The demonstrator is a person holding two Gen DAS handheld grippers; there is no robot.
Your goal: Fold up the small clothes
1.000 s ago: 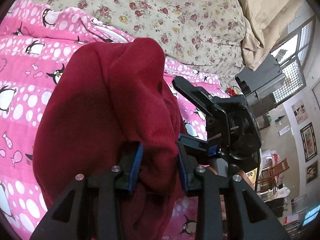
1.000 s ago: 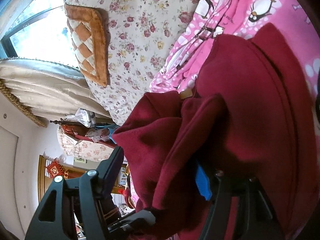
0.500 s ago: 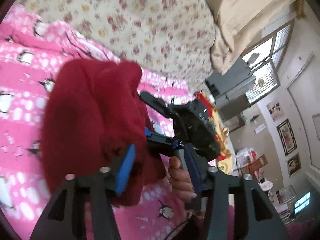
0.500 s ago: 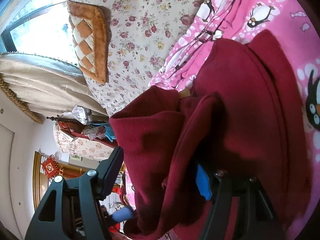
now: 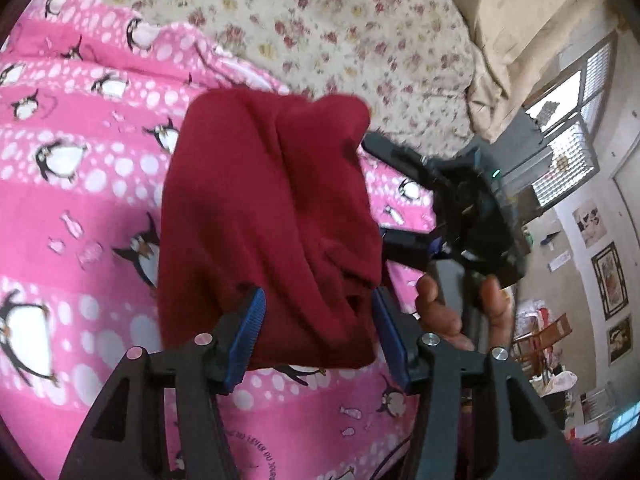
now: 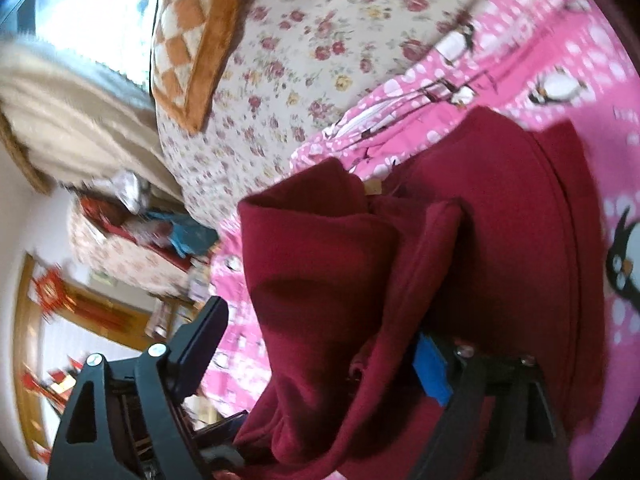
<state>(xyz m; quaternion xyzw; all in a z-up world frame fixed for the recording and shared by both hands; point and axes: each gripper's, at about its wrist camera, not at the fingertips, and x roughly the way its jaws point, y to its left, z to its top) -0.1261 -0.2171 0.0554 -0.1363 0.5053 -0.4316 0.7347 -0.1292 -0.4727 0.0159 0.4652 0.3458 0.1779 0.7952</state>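
Left hand-held gripper [image 5: 318, 330], 6 o'clock in its view: fingers spread wide, blue pads flanking but not pinching the maroon fleece garment [image 5: 264, 216]. Garment hangs bunched above the pink penguin blanket [image 5: 72, 184] on the bed, probably lifted for a fold. Right hand-held gripper [image 6: 320, 356]: fingers apart, fleece draped between; grip unclear. Fabric thick, soft, creased.
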